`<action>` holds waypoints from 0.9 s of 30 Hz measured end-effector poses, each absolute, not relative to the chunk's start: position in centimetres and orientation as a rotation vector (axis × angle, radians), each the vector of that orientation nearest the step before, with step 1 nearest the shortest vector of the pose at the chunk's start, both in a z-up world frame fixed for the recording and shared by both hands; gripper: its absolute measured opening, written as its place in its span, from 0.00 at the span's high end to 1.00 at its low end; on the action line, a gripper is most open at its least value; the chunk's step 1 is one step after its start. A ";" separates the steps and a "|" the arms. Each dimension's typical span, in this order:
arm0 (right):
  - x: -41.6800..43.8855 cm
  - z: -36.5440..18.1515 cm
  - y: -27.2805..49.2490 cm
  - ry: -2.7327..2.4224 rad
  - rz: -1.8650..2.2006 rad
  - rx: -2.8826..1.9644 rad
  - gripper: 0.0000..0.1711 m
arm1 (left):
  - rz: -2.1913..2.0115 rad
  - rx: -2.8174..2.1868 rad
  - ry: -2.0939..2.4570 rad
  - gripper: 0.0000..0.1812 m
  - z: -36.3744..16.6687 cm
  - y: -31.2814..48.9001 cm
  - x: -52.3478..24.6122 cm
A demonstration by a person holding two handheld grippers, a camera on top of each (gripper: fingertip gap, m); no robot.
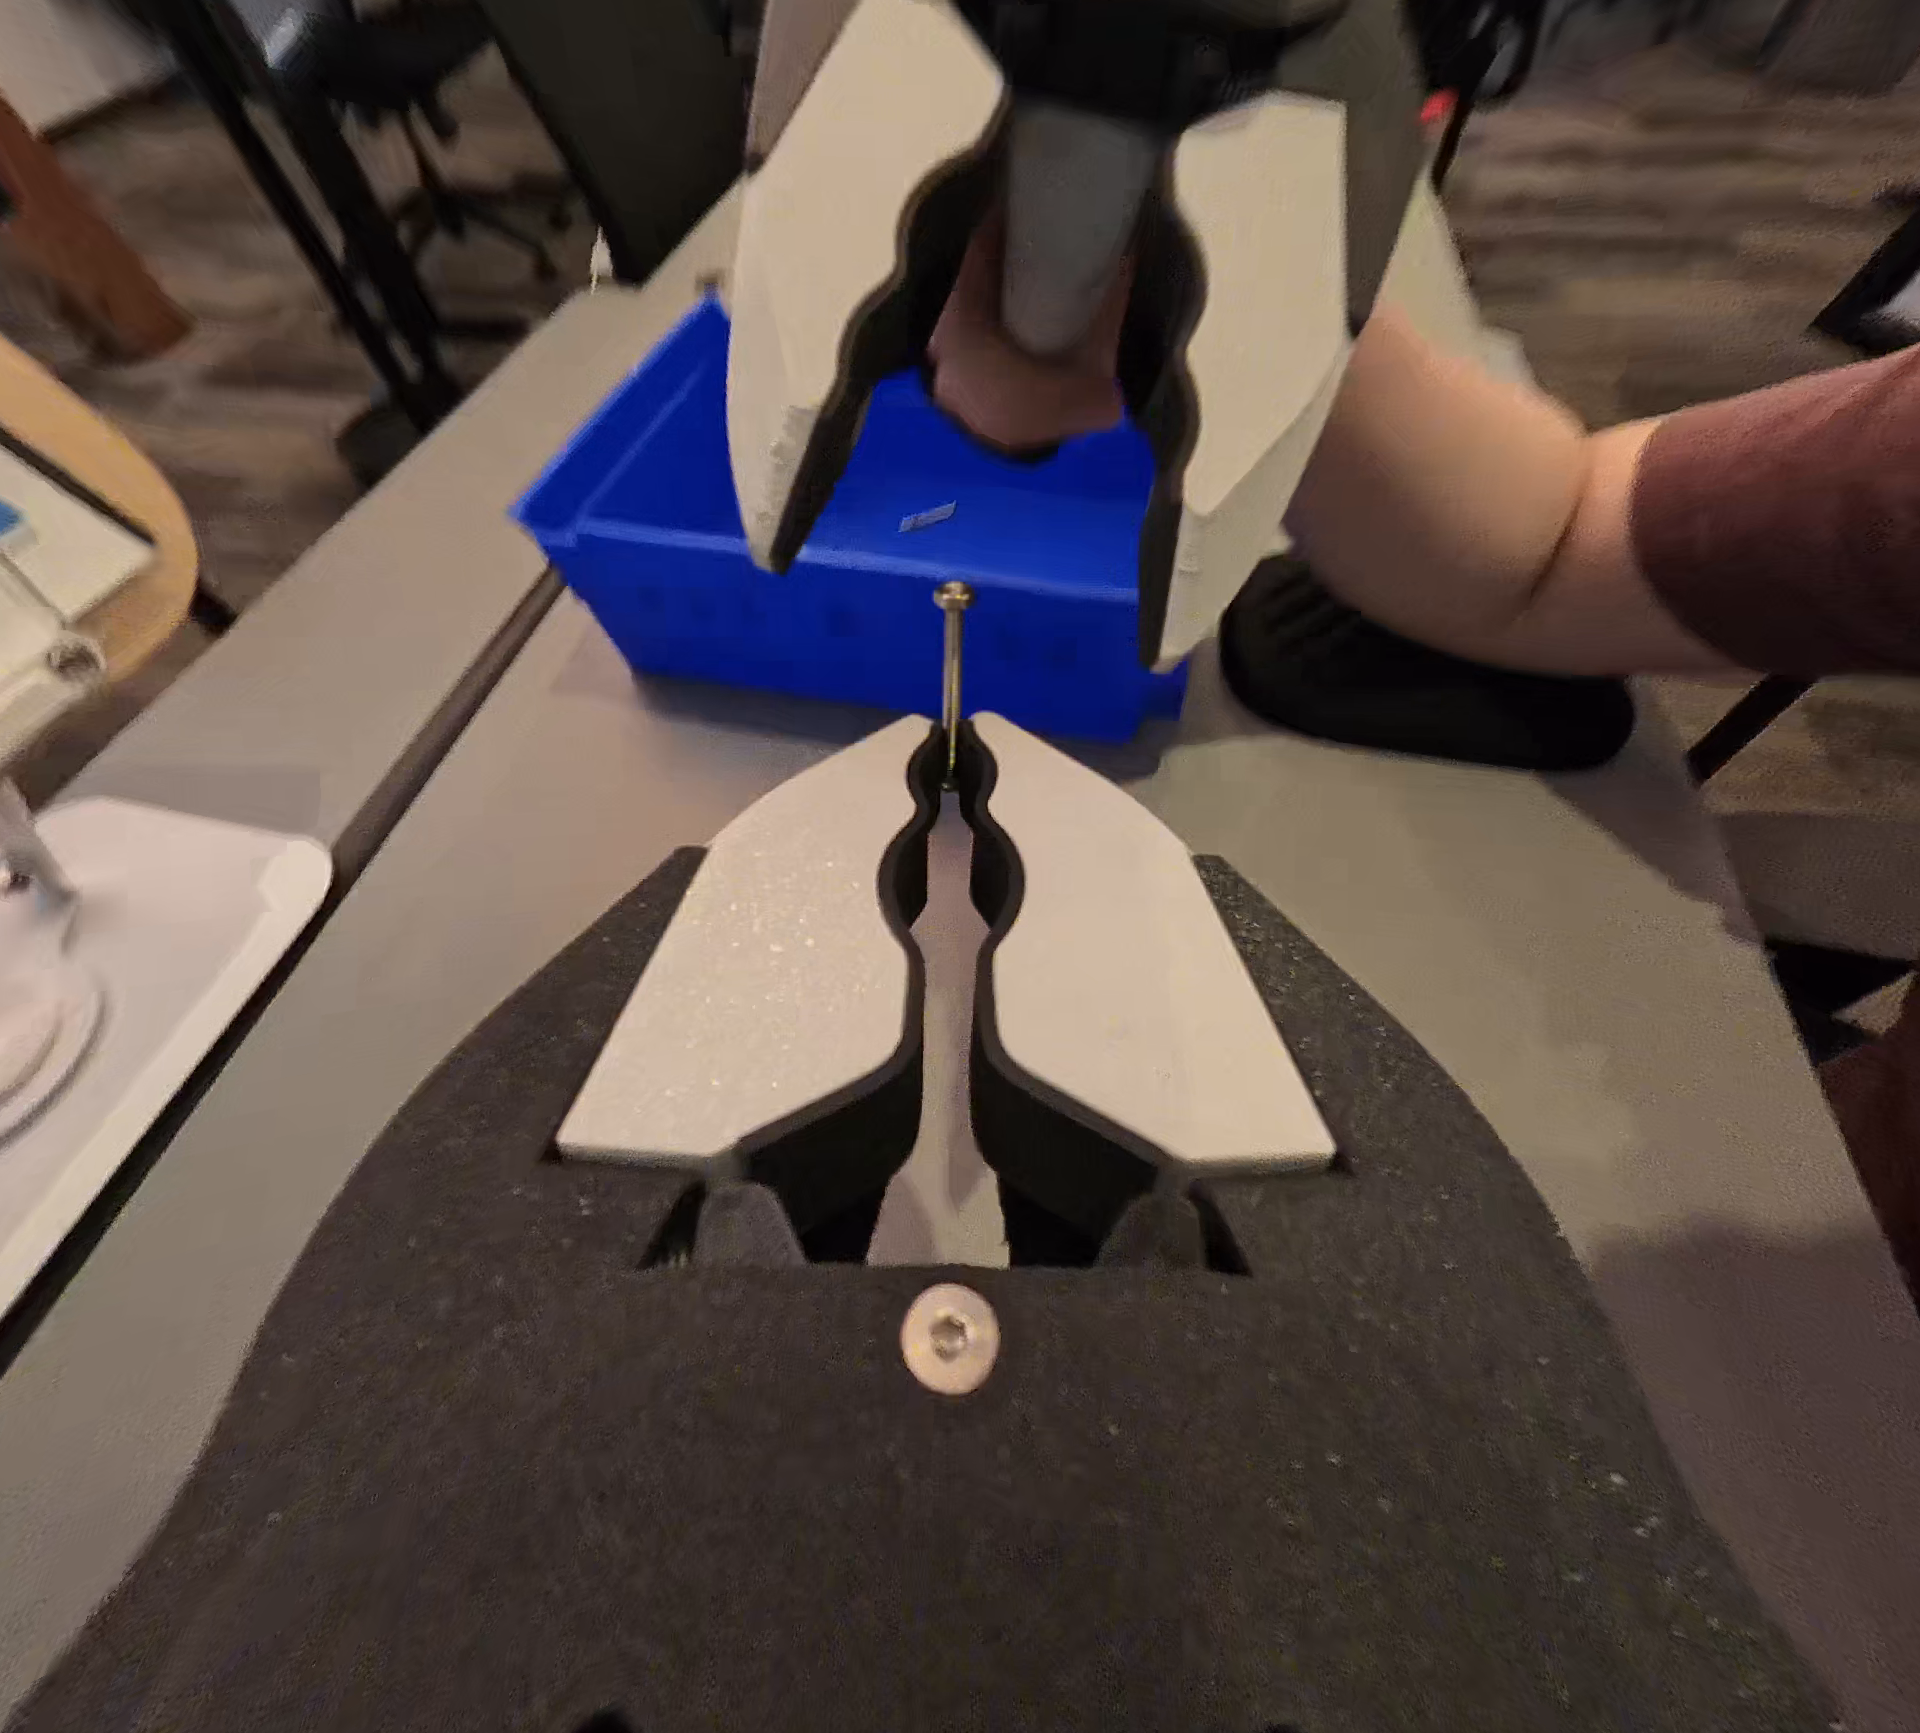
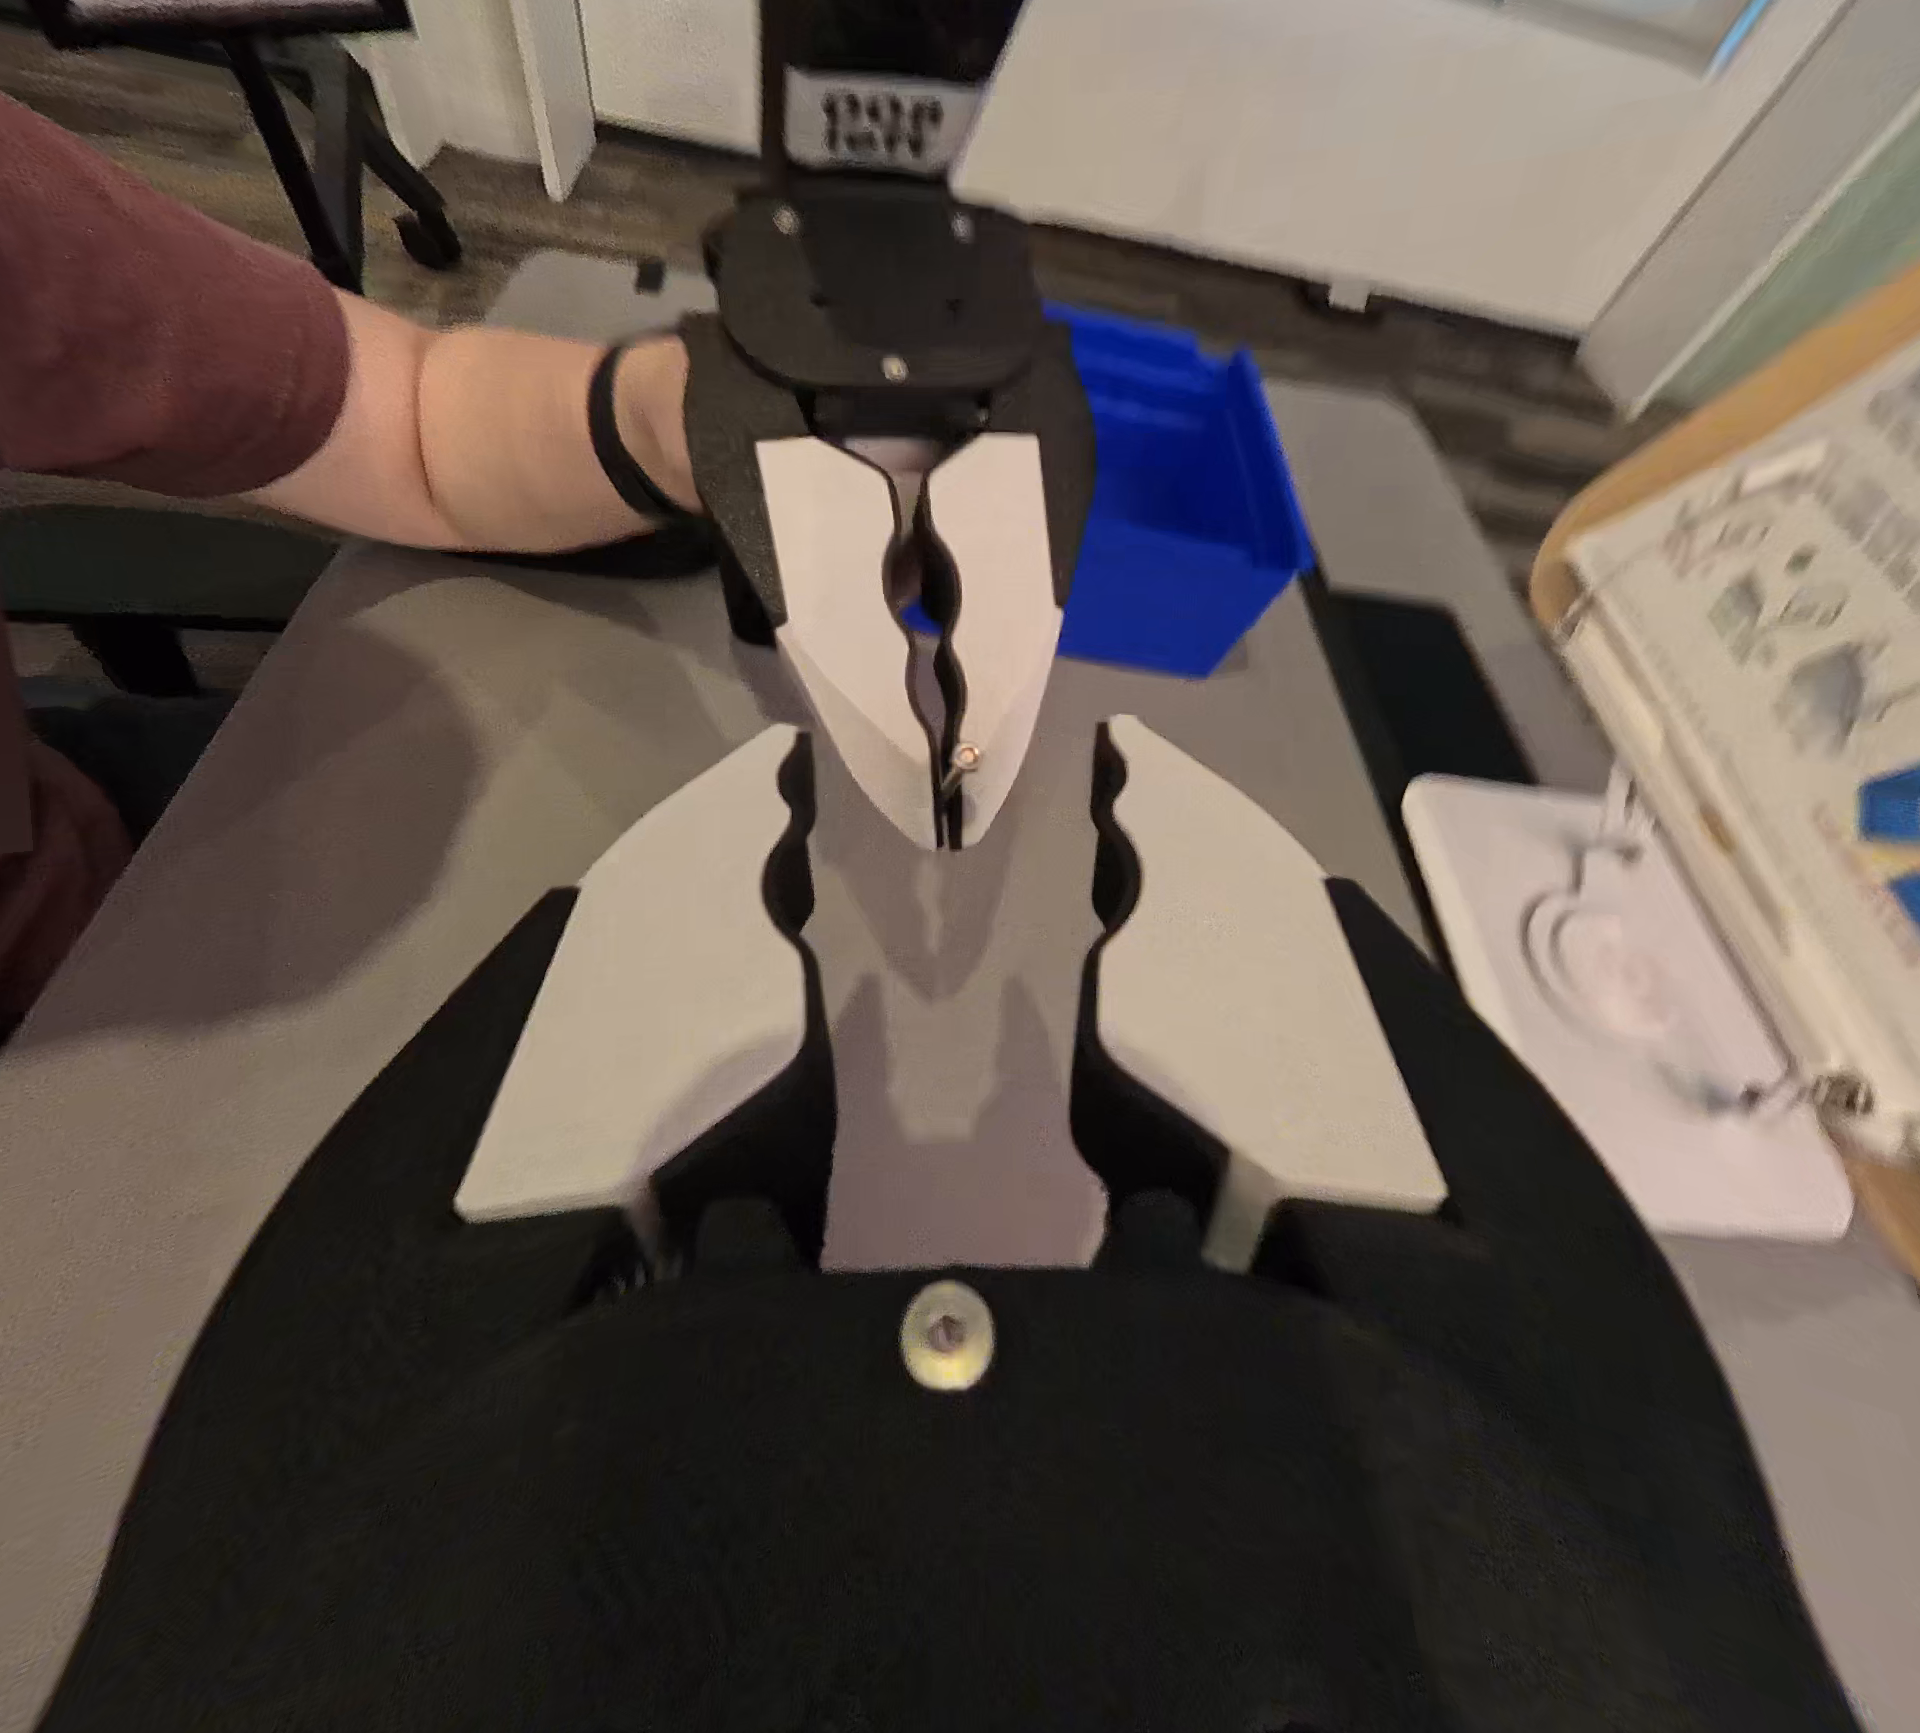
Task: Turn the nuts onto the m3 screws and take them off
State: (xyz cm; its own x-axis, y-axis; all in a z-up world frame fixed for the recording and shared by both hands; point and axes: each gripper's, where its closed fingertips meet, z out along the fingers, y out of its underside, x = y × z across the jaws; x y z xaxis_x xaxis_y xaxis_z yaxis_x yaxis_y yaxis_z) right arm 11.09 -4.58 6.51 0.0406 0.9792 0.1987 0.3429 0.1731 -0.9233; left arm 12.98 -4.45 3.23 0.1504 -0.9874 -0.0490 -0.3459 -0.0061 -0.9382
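My left gripper is shut on a thin metal m3 screw. The screw's shaft sticks out past the tips and its round head points at the other gripper. My right gripper is open and empty. Its two fingertips stand either side of the screw head without touching it. In the right wrist view the left gripper faces me, with the screw's end showing at its tips. I cannot make out a nut in either view.
A blue plastic bin stands on the grey table just behind the grippers, and also shows in the right wrist view. A white tray and a parts organiser lie to one side. A person's forearm reaches in. Less than 4 cm separates the two grippers' tips.
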 end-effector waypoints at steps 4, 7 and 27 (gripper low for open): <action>9.8 8.5 -6.5 -1.435 0.981 -1.177 0.64 | -0.979 -1.384 1.288 0.99 5.6 -5.3 13.0; 8.9 9.0 -7.3 -1.415 1.016 -1.119 0.61 | -0.980 -1.347 1.266 0.99 6.3 -5.4 12.9; 8.4 8.3 -6.6 -1.437 0.810 -1.124 0.56 | -0.999 -1.371 1.159 0.99 7.4 -3.9 11.5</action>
